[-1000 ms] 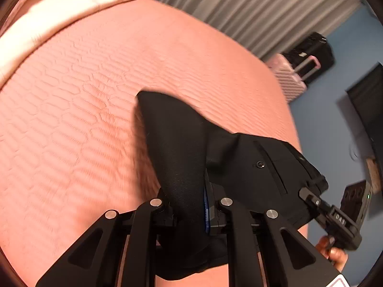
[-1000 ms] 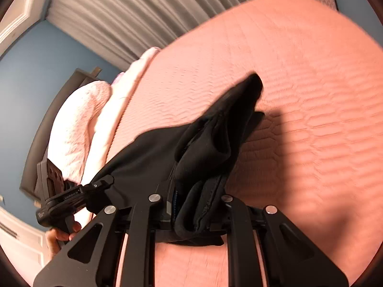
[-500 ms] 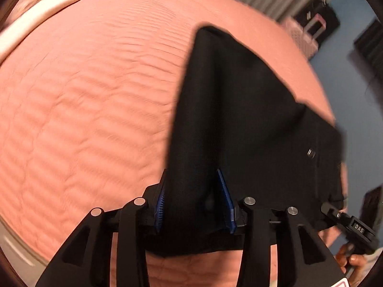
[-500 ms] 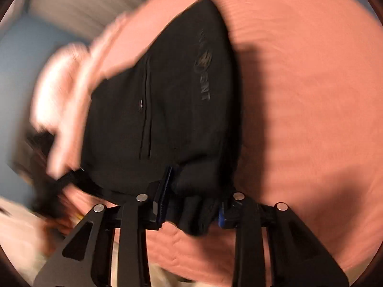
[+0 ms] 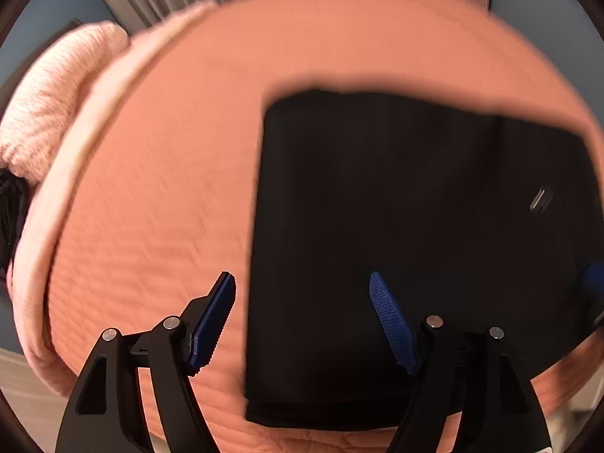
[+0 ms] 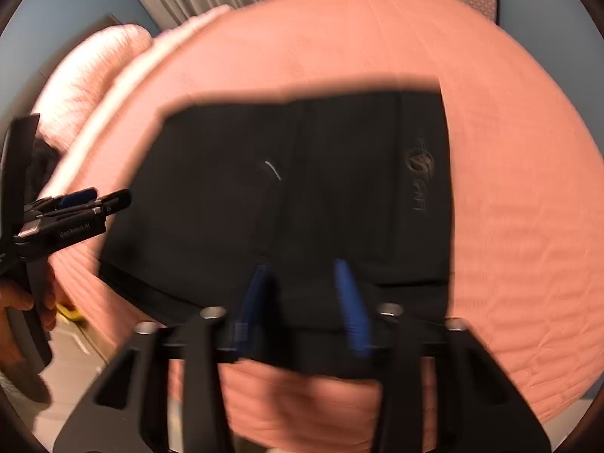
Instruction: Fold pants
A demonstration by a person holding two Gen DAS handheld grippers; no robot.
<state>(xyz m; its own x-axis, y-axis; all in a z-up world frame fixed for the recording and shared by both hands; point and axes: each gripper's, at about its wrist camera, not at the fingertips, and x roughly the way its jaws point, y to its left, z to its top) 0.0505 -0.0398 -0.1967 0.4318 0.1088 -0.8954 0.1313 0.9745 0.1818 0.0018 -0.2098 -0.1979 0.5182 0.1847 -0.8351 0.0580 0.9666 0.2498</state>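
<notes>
Black pants folded flat on bed; your left hand-held gripper spread, right hand-held gripper spread, both empty. Next: inspect fold, square edges.

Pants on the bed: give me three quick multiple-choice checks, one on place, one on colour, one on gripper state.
1. Where do the pants lie?
A. flat on the bedspread
B. on the floor
C. over the suitcase

2. What colour are the finger pads?
A. red
B. blue
C. white

3. How is the left gripper?
A. shut on the pants
B. shut on a pillow
C. open, gripping nothing

Answers: 1 A, the folded black cloth rests on the pink quilt; 2 B, both ribbed pads show blue; 3 C, its fingers stand wide apart with nothing between them.
</notes>
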